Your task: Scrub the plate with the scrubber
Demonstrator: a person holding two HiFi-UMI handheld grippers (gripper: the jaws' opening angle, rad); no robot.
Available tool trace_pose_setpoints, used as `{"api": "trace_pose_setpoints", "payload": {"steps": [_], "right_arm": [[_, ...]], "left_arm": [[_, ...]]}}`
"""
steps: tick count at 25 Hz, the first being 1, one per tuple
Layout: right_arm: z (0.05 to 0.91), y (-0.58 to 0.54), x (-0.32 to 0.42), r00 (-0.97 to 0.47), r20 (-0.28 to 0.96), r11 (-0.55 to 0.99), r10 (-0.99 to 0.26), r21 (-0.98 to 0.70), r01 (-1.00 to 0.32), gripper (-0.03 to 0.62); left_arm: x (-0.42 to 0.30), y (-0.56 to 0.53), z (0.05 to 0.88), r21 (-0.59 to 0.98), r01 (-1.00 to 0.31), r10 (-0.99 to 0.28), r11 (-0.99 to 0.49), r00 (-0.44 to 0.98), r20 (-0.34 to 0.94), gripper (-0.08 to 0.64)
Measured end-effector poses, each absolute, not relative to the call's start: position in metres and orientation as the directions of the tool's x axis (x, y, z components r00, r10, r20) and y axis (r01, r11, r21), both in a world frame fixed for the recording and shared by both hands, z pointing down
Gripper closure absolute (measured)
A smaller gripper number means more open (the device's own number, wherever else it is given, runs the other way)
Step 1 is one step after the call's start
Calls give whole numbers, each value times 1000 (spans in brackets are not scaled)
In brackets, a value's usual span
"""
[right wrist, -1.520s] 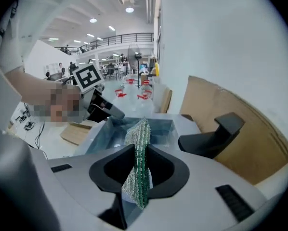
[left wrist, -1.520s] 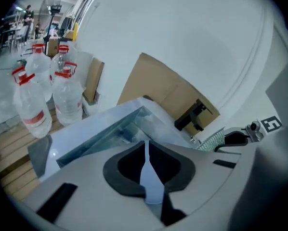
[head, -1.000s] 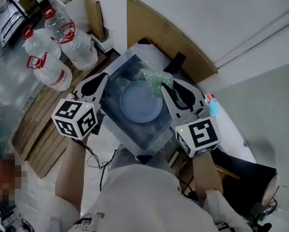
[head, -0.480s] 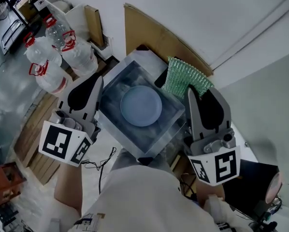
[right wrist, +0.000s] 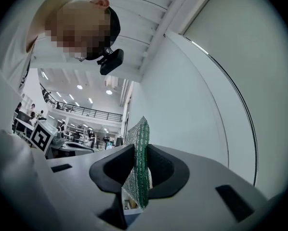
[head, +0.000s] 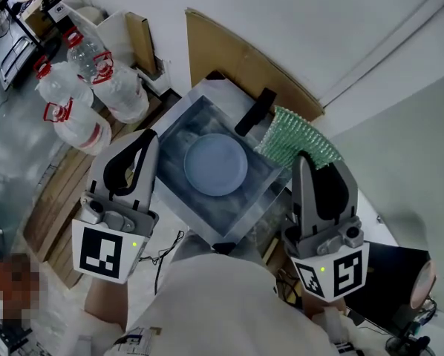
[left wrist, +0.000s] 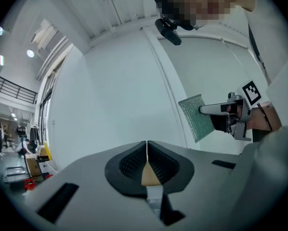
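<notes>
A pale blue plate (head: 216,164) lies flat in a steel basin (head: 260,191), with nothing on it. My right gripper (head: 304,158) is raised to the right of the basin and is shut on the green mesh scrubber (head: 296,136), which fans out past its tips. In the right gripper view the scrubber (right wrist: 138,170) stands on edge, pinched between the jaws (right wrist: 137,150). My left gripper (head: 151,134) hangs over the basin's left rim, shut and empty. In the left gripper view its pads (left wrist: 147,146) meet, and the scrubber (left wrist: 197,117) shows across from them.
Large water bottles with red caps (head: 81,87) stand at the far left by a wooden pallet (head: 51,199). A cardboard sheet (head: 237,58) leans on the wall behind the basin. A black bar (head: 253,112) lies over the basin's far corner.
Both grippers have risen away from the basin towards me. The right one carried the scrubber off the plate and out past the basin's right side.
</notes>
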State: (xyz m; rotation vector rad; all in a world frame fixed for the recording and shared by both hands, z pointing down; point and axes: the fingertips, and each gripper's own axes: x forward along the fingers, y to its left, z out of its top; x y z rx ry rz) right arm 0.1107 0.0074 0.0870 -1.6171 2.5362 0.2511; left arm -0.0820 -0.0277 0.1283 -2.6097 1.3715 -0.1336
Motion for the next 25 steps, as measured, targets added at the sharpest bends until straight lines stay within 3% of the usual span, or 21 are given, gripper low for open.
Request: {"api": "trace_pose_setpoints", "payload": {"steps": [7, 17, 25], "right_arm": [[109, 13, 97, -436, -149, 437, -888, 25, -899, 485], [162, 11, 85, -483, -9, 483, -876, 1, -876, 485], [161, 7, 78, -496, 13, 496, -868, 11, -868, 485]], "left_arm": [[-90, -25, 140, -201, -817, -833, -541, 554, -10, 536], [-92, -20, 183, -226, -825, -854, -519, 509, 103, 537], [-97, -21, 184, -197, -829, -852, -523, 511, 112, 537]]}}
